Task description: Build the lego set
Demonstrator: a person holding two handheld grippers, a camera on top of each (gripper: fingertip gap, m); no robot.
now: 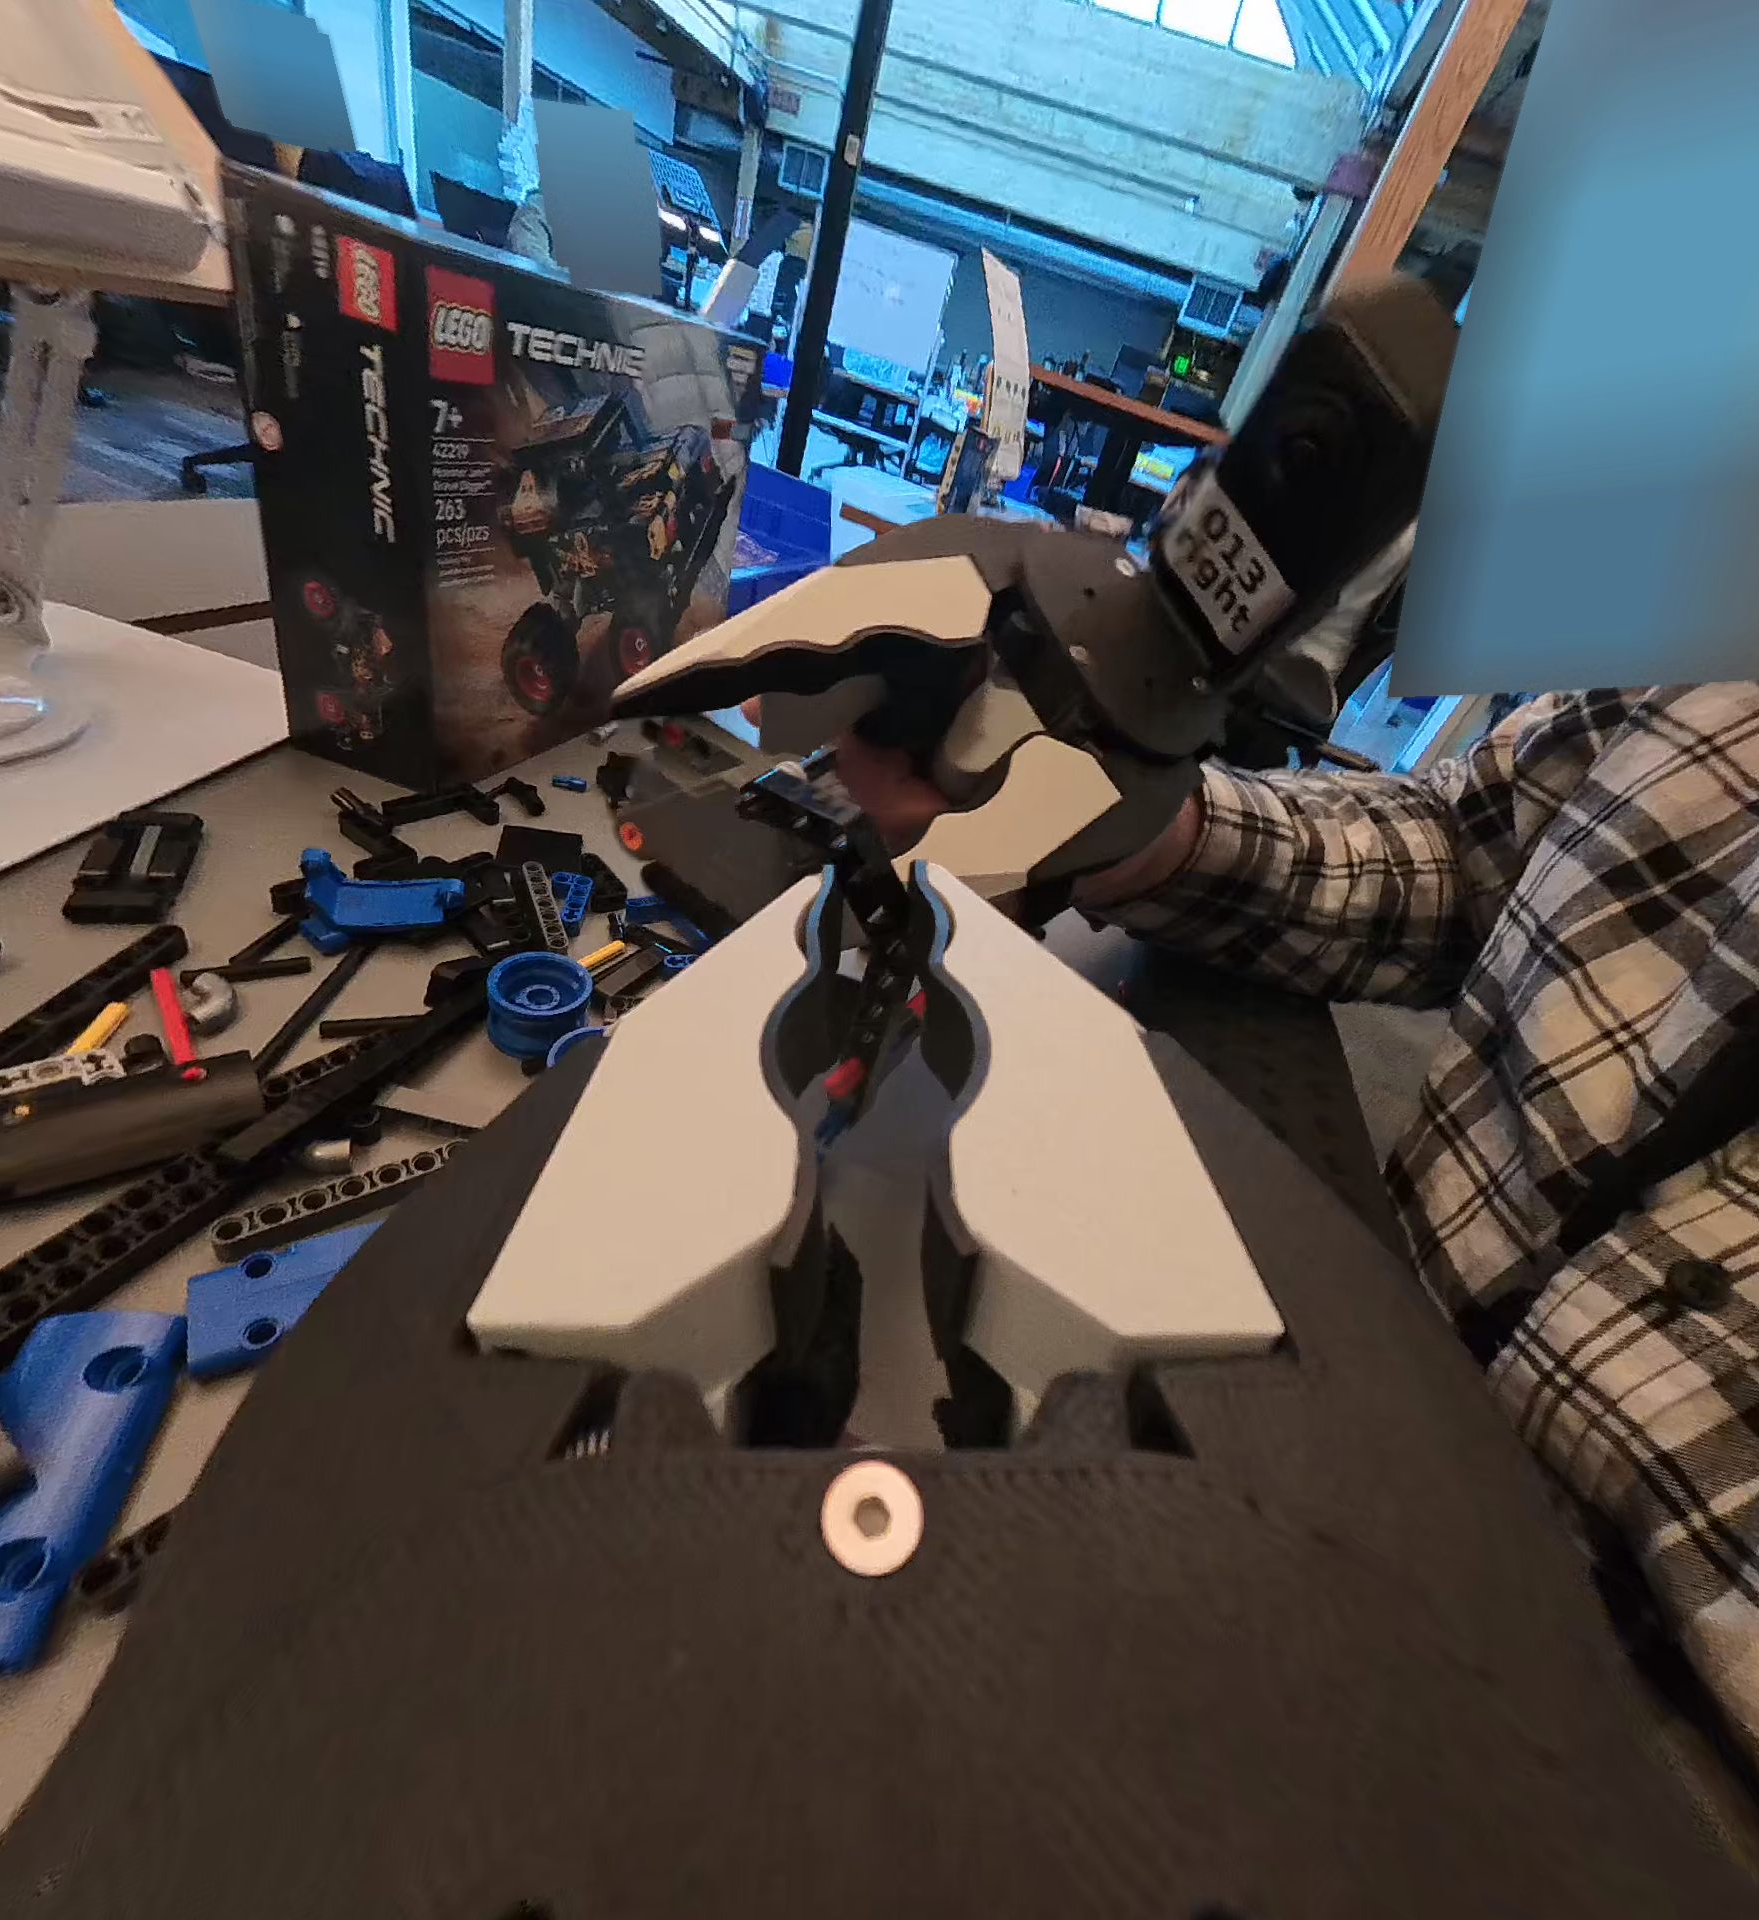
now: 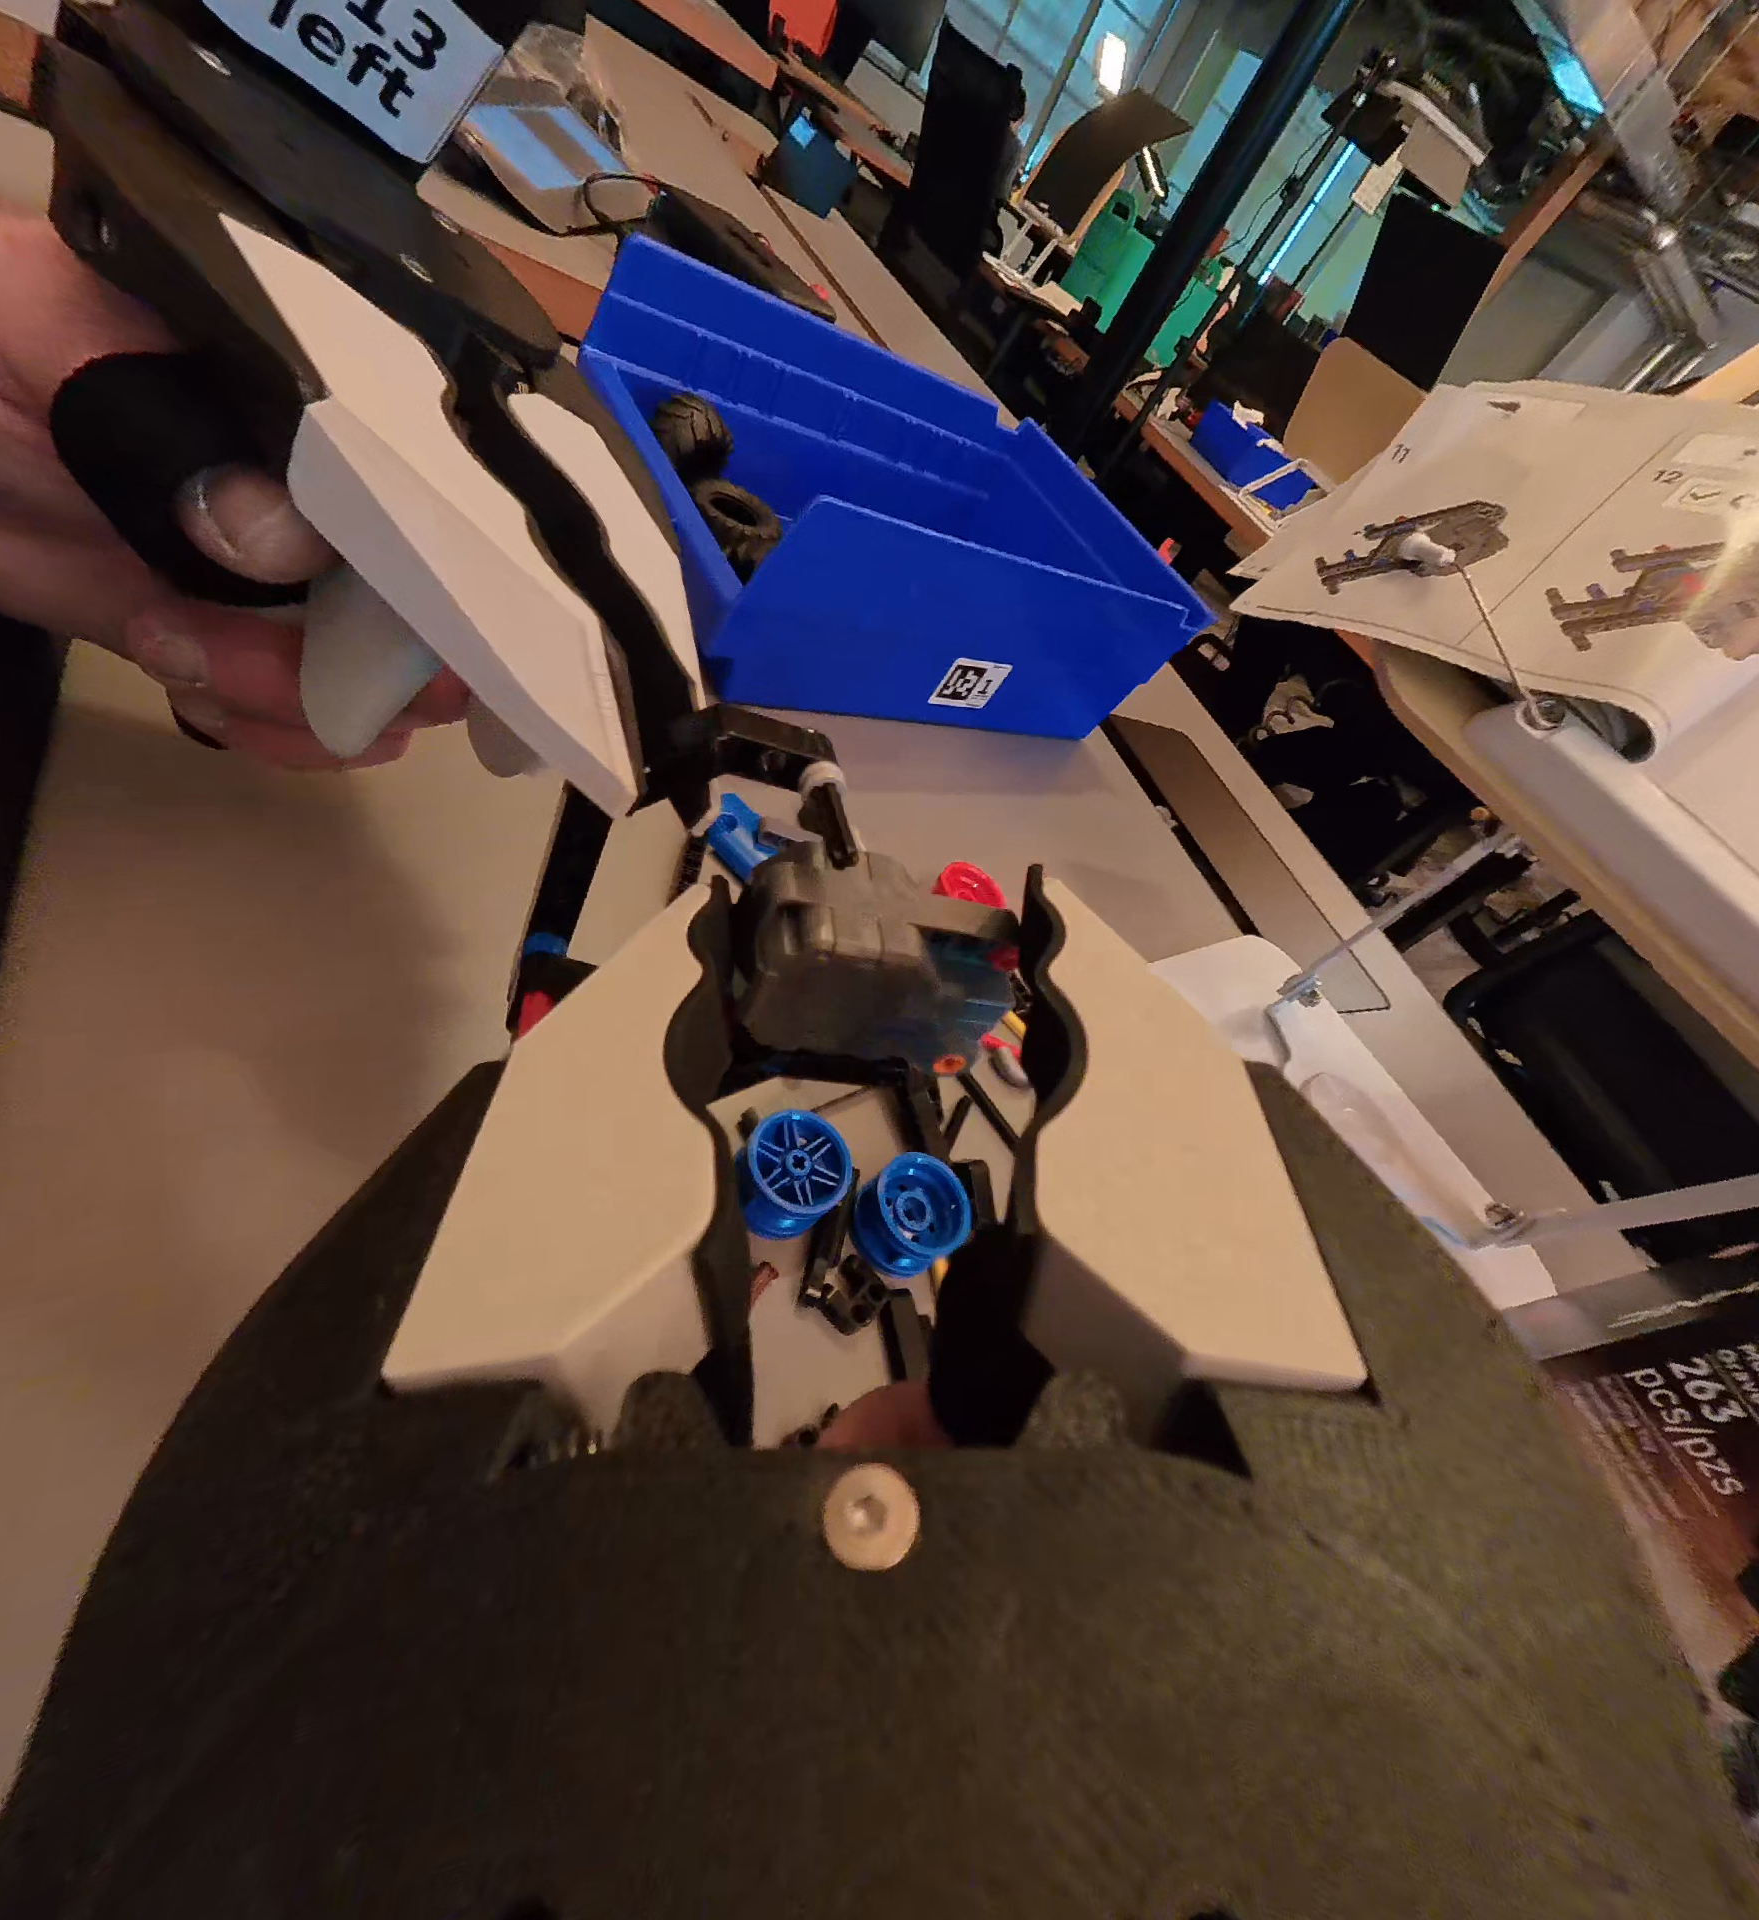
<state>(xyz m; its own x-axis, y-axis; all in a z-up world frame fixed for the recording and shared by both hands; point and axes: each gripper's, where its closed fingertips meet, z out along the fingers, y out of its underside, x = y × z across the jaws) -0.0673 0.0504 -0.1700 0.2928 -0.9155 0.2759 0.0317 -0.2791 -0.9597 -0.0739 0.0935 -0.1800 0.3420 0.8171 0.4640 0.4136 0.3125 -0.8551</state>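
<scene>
My left gripper (image 1: 872, 883) is shut on a black Lego beam (image 1: 875, 935) that stands up between its fingers. The beam is part of a small assembly with a dark grey motor block (image 2: 854, 966). In the right wrist view the left gripper (image 2: 662, 790) comes in from the upper left and holds the assembly's black end. My right gripper (image 2: 870, 894) is open, its jaws wide on either side of the grey block, with a gap on the left side. In the left wrist view the right gripper (image 1: 729, 769) reaches in from the right, just beyond my left fingertips.
Loose black and blue Lego parts (image 1: 335, 987) lie on the grey table, with two blue wheels (image 2: 797, 1164) below my right gripper. The set's box (image 1: 501, 499) stands behind. A blue bin (image 2: 906, 623) with black tyres sits farther back. An instruction booklet (image 2: 1540, 540) lies on a stand at right.
</scene>
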